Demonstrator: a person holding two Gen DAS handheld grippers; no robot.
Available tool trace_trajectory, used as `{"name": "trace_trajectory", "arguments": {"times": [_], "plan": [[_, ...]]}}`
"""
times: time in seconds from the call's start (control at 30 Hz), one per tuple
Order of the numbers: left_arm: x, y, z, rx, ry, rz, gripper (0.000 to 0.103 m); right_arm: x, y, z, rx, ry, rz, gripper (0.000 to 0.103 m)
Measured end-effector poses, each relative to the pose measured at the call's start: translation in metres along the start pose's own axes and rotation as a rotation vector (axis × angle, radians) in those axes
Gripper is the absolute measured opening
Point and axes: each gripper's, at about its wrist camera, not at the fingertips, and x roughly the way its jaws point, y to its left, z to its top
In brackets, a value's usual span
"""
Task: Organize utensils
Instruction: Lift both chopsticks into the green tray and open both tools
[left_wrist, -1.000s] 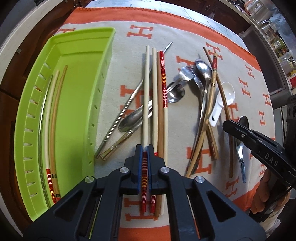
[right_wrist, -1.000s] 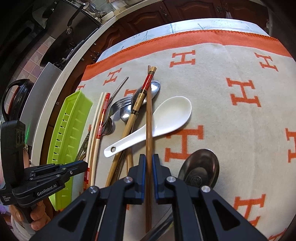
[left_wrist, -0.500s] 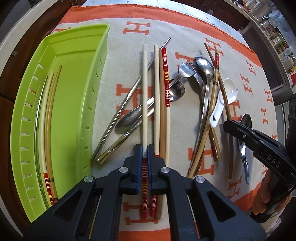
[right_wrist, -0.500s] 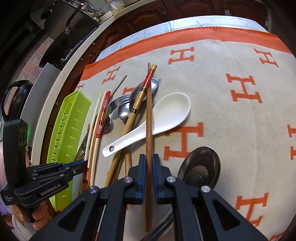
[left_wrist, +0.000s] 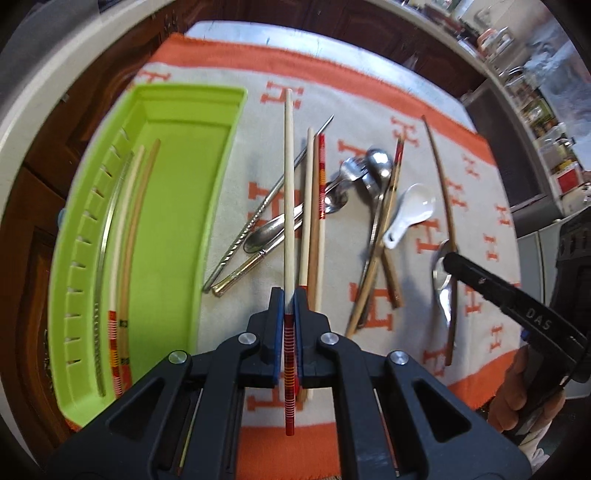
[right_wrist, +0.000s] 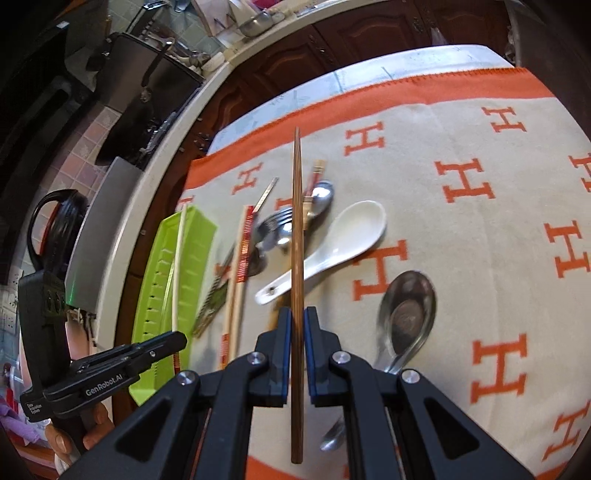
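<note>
Chopsticks both up: my left claw (left_wrist: 289, 306) pinches a cream chopstick with red-striped handle (left_wrist: 288, 192), my right claw (right_wrist: 295, 325) grips a dark brown wooden chopstick (right_wrist: 296, 258), held lengthwise, I'd judge to drop flat into the lime-green plastic tray (left_wrist: 173, 206).

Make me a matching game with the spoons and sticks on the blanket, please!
Things:
1. white spoon
2. dark brown chopstick
3. pale chopstick with red stripes
4. green tray

Places or states:
A. pinched in the left claw
B. lying on the blanket, not held
C. pinched in the right claw
D. has chopsticks lying inside it

Pairs: 1-B, 2-C, 3-A, 4-D
</note>
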Motion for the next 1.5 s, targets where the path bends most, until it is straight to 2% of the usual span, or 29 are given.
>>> {"name": "trace_trajectory", "arguments": {"times": [0.2, 0.37, 0.57, 0.8, 0.93, 1.13, 1.3, 1.5], "plan": [[-0.041, 0.016, -0.008, -0.004, -0.069, -0.015, 0.003, -0.006, 0.042, -0.013, -0.063, 0.005, 0.016, 0.006], [-0.067, 0.044, -0.02, -0.035, -0.11, -0.008, 0.003, -0.001, 0.075, -0.024, -0.109, 0.037, 0.035, 0.007], [-0.082, 0.08, -0.025, -0.058, -0.129, 0.022, 0.003, 0.025, 0.123, -0.032, -0.148, 0.109, 0.064, 0.007], [-0.086, 0.106, -0.016, -0.062, -0.142, 0.082, 0.003, 0.057, 0.165, -0.024, -0.105, 0.151, 0.098, 0.007], [-0.08, 0.115, -0.008, -0.077, -0.13, 0.099, 0.003, 0.074, 0.174, -0.018, -0.054, 0.163, 0.116, 0.007], [-0.067, 0.123, 0.001, -0.094, -0.125, 0.172, 0.003, 0.095, 0.177, -0.019, -0.038, 0.203, 0.083, 0.009], [-0.055, 0.13, 0.001, -0.14, -0.081, 0.154, 0.004, 0.092, 0.17, -0.021, -0.028, 0.216, 0.1, 0.01], [-0.052, 0.125, -0.004, -0.144, -0.074, 0.148, 0.004, 0.073, 0.16, -0.021, -0.043, 0.187, 0.106, 0.01]]}}
